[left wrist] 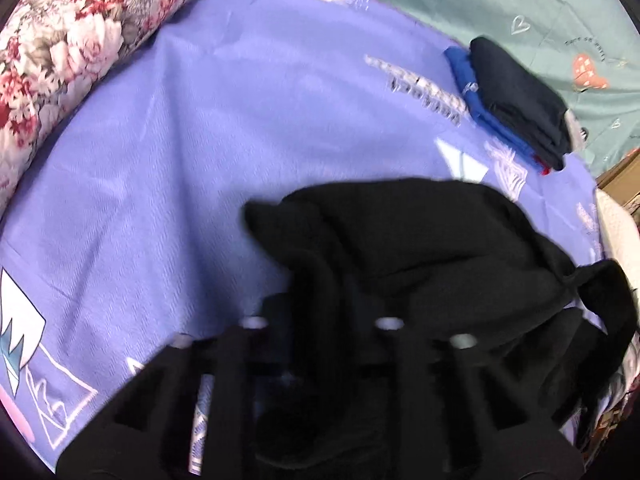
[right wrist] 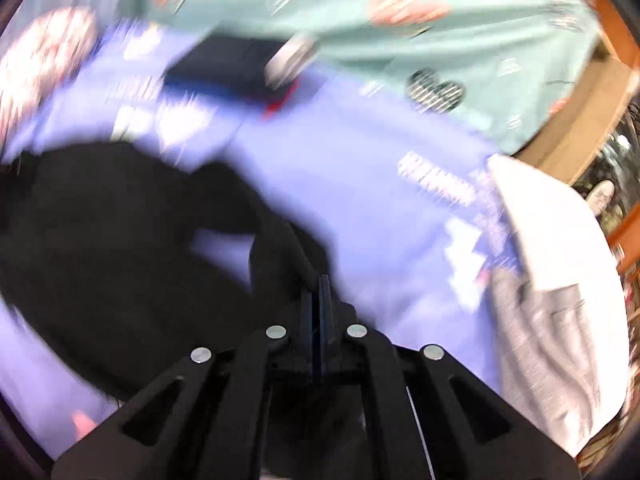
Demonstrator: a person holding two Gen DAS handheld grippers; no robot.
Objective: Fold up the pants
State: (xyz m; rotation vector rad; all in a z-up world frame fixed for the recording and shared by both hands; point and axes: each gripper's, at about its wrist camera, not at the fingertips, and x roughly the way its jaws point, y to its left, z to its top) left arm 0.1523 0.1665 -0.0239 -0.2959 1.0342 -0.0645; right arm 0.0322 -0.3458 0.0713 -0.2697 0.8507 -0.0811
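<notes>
Black pants (left wrist: pixel 420 248) lie bunched on a purple bed sheet (left wrist: pixel 160 160). In the left wrist view the cloth rises up and drapes over my left gripper (left wrist: pixel 320 304), hiding its fingertips; the gripper looks shut on a fold of the pants. The right wrist view is blurred. There my right gripper (right wrist: pixel 320 284) has its blue pads pressed together, pinching a narrow edge of the black pants (right wrist: pixel 100 220), which stretch away to the left over the sheet (right wrist: pixel 360 200).
A folded stack of dark navy and blue clothes (left wrist: pixel 516 100) (right wrist: pixel 224 64) sits at the far side by a teal sheet (left wrist: pixel 480 0). A floral quilt (left wrist: pixel 60 40) borders the left. White and grey garments (right wrist: pixel 552 280) lie at the right, before wooden furniture (right wrist: pixel 580 112).
</notes>
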